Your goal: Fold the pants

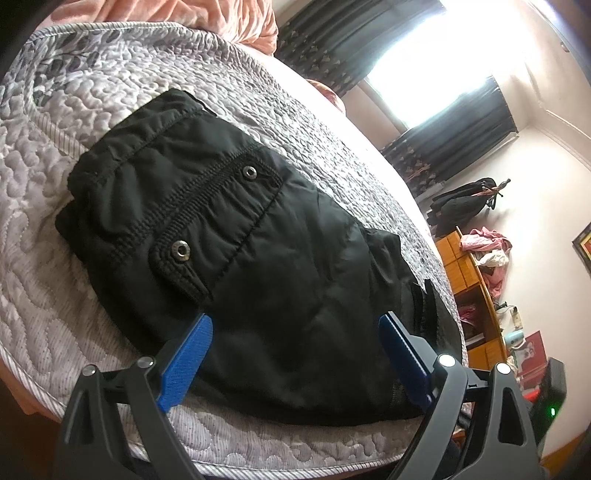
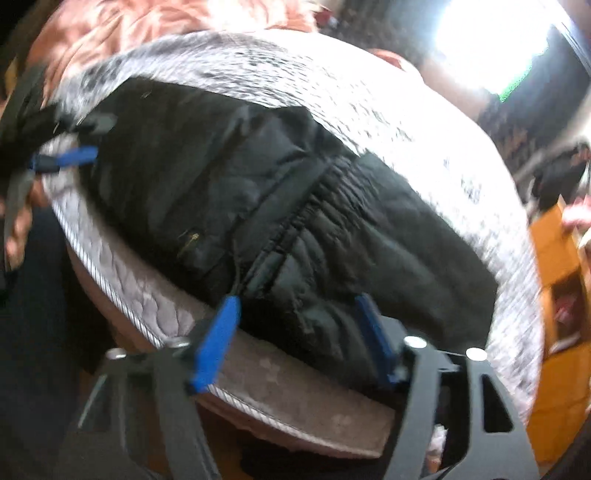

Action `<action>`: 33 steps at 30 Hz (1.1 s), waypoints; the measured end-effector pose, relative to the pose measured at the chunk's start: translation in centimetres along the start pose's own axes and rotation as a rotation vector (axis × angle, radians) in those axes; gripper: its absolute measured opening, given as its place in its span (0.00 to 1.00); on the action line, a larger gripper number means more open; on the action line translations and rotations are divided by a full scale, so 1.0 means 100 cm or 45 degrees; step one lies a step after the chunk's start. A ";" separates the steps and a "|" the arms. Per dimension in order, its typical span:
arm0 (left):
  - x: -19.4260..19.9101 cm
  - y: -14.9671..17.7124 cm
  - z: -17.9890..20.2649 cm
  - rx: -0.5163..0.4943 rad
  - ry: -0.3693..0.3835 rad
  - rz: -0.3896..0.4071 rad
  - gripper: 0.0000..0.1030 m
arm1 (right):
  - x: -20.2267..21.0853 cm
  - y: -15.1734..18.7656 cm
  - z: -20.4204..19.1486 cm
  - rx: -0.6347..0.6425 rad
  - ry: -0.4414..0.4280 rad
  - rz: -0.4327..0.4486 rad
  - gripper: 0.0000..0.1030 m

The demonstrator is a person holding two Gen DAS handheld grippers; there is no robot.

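Black pants on a grey quilt

The pants [image 1: 258, 266] are plain black with dark metal snaps [image 1: 180, 250]; the quilt [image 1: 48, 266] is pale grey, stitched in a wavy cloud pattern, with darker leaf print [image 1: 59, 62] at its far edge. A pink blanket [image 1: 207, 14] lies behind. Each hand-held gripper is black with blue fingers [image 1: 188, 354]. The curtains [image 1: 454, 125] are dark with small motifs; the cabinet [image 1: 469, 273] is orange-brown.

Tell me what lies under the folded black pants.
The black pants rest on a grey quilted bedspread, near its piped edge. The quilt directly beneath them, and any layers tucked inside the fold, are covered.
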State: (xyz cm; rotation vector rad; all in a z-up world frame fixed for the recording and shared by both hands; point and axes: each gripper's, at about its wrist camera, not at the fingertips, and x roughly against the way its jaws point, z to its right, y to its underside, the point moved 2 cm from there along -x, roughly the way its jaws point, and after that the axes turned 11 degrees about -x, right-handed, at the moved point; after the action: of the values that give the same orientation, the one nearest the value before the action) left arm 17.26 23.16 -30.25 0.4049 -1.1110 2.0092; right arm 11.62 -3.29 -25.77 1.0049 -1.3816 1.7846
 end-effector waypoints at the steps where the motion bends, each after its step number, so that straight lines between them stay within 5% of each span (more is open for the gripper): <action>1: 0.001 0.000 0.000 0.000 0.001 0.000 0.89 | -0.005 -0.002 0.004 -0.047 -0.048 -0.027 0.53; 5: 0.001 0.001 0.000 0.001 0.001 0.000 0.89 | -0.034 0.000 0.010 -0.127 -0.155 -0.132 0.41; 6: 0.001 0.000 0.000 0.001 0.001 0.000 0.89 | -0.039 0.001 0.011 -0.155 -0.204 -0.149 0.23; 9: 0.002 0.001 -0.001 0.003 0.001 -0.002 0.89 | -0.040 0.000 0.006 -0.125 -0.218 -0.144 0.07; 15: 0.003 0.001 -0.001 0.005 0.001 0.001 0.89 | -0.026 -0.003 -0.003 -0.070 -0.241 -0.107 0.07; 21: -0.001 0.002 0.000 -0.010 -0.015 -0.025 0.89 | -0.031 0.000 0.000 -0.072 -0.284 -0.194 0.28; 24: -0.003 0.003 -0.001 -0.009 -0.023 -0.028 0.89 | -0.006 -0.024 0.013 -0.086 -0.352 -0.103 0.31; 28: -0.004 0.003 0.000 -0.015 -0.041 -0.027 0.89 | -0.012 -0.079 0.052 -0.129 -0.279 -0.009 0.32; 33: -0.003 0.003 -0.001 -0.016 -0.048 -0.032 0.91 | -0.076 -0.110 0.074 -0.171 -0.219 -0.163 0.33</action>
State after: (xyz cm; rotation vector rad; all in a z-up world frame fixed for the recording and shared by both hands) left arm 17.24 22.99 -30.71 0.4494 -1.1356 1.9794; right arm 26.04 -8.34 -26.19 1.1686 -1.4846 1.5203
